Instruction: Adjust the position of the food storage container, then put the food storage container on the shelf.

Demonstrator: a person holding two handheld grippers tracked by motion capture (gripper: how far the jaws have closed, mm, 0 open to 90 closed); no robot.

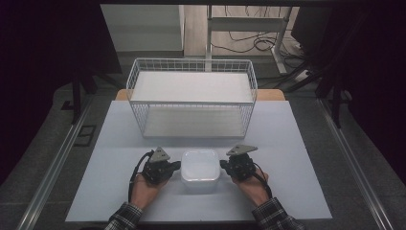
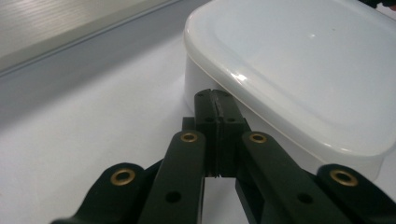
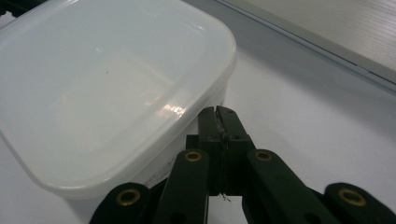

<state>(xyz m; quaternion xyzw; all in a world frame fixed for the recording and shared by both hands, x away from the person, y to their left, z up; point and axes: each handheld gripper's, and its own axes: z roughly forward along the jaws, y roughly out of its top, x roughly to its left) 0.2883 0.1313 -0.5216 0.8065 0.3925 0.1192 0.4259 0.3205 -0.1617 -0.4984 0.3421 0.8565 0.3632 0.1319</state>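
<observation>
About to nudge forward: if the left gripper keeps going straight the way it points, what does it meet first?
The left gripper, fingers shut, points at the side wall of the white lidded box, just under the lid's rim. It would meet that wall first; it may already be touching.

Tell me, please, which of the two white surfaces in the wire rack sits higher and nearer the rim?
It is the upper shelf, the white board just below the wire rack's rim. The lower shelf lies at the rack's base on the table, seen through the front mesh.

A lab: dark curtains (image 1: 43, 43), floor cables (image 1: 249, 43), white table (image 1: 297, 143).
</observation>
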